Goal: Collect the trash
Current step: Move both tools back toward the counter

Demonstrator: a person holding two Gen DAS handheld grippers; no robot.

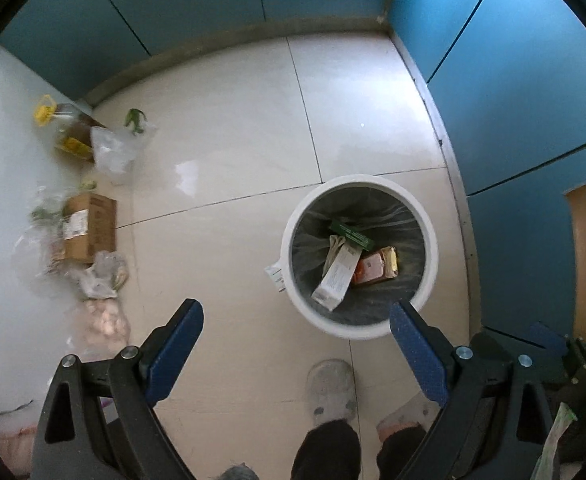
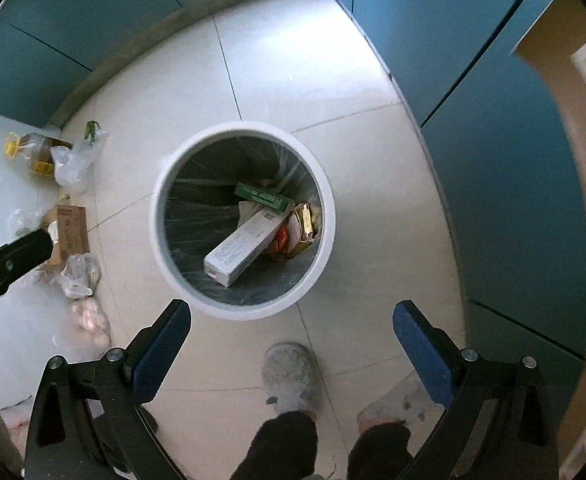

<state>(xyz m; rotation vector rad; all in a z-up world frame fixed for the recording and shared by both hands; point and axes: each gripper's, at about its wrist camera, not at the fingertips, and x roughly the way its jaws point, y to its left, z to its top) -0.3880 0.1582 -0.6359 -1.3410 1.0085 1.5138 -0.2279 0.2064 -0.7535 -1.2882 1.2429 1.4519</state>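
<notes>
- I look straight down at the floor (image 2: 277, 64). The white bin (image 2: 157, 216) stands on it, near the blue cupboards (image 2: 493, 160), close to the corner where the two cupboard walls meet.
- Some trash is already in the bin: a long white box (image 2: 245, 244), a green box (image 2: 264, 197) and a red and gold wrapper (image 2: 303, 226). They lie on the bin bag at the bottom. I think that part of the job is done.
- My left gripper (image 1: 296, 346) is spread wide and holds nothing. Its fingers hang above the floor just beside the bin.
- My right gripper (image 2: 291, 344) is spread wide too, with nothing between its fingers. It hangs near the bin's rim, above the slippers (image 2: 289, 376) of the person who holds it.
- There is more stuff along the white wall at the left edge of the floor: a brown cardboard box (image 1: 89, 228), some clear plastic bags (image 1: 113, 152), a bottle with a yellow cap (image 1: 65, 128) and a pink bag (image 1: 103, 322).
- I cannot tell which of these are trash and which are shopping. If they are trash, a good part of the job is left.
- A small white scrap (image 1: 275, 276) also lies on the floor, touching the outside of the bin. It looks like it missed.
</notes>
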